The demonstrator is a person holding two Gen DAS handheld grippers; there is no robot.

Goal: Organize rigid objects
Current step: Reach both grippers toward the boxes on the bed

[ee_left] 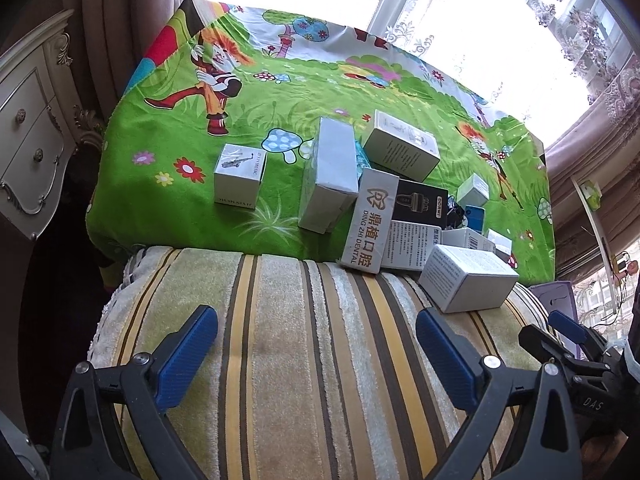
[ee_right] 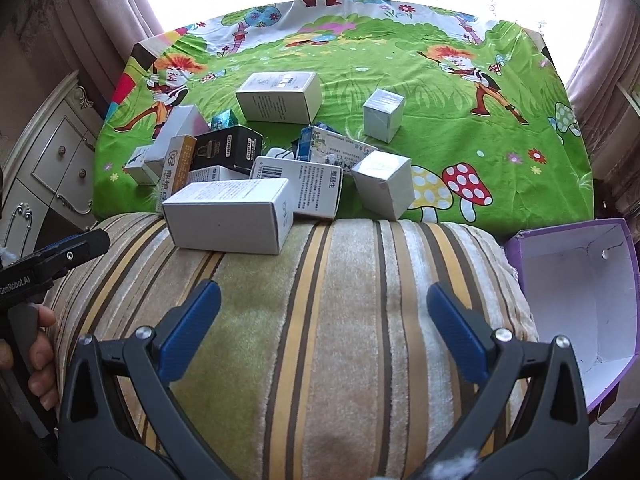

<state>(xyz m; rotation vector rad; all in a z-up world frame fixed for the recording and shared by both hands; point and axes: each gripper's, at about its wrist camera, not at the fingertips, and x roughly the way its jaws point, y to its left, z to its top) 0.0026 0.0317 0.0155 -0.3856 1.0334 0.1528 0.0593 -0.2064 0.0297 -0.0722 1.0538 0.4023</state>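
Several small cardboard boxes lie in a loose pile on a green cartoon sheet (ee_left: 168, 128). A white box (ee_left: 468, 278) (ee_right: 230, 216) rests nearest, on the edge of a striped towel (ee_left: 288, 344) (ee_right: 320, 320). A dental box (ee_left: 370, 220), a black box (ee_right: 228, 150) and a white cube (ee_right: 384, 188) lie behind it. A lone cube (ee_left: 239, 176) stands to the left, another cube (ee_right: 383, 114) further back. My left gripper (ee_left: 316, 344) is open and empty over the towel. My right gripper (ee_right: 324, 320) is open and empty over the towel, also showing in the left wrist view (ee_left: 560, 330).
An open purple box with a white inside (ee_right: 576, 292) stands at the right of the towel. A white carved drawer cabinet (ee_left: 28, 132) stands left of the bed. Curtains and a bright window lie behind. The left gripper's tip (ee_right: 72, 252) shows at the left edge.
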